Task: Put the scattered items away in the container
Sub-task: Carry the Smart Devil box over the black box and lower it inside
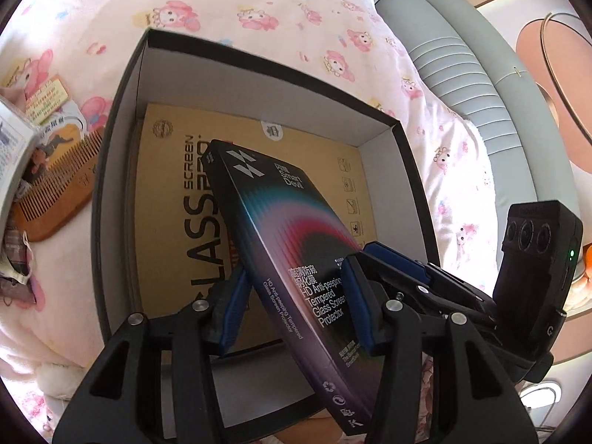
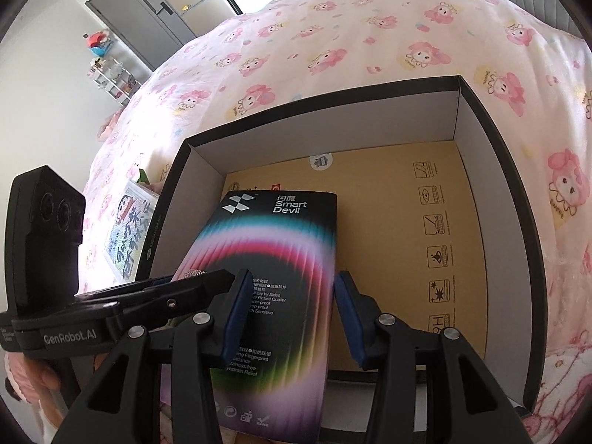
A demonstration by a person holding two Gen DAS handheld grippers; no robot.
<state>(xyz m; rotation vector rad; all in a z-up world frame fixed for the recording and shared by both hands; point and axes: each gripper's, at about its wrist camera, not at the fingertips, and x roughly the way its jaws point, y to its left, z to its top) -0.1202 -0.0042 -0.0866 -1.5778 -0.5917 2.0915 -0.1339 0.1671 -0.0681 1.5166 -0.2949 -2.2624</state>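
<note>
Pointing into container (image 2: 477, 118), tilted protector box (image 2: 281, 259)

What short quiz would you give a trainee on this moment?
1. True or false: the black box on the bed has nothing in it.
2. What lies on the bedspread outside the box, at the left of the left wrist view? A) comb B) spoon C) scissors
3. Which item sits between the fingers of both the left claw and the right claw?

Key:
1. False: a tan cardboard pack lies flat on its floor.
2. A.
3. The screen protector pack, tilted over the box.
</note>
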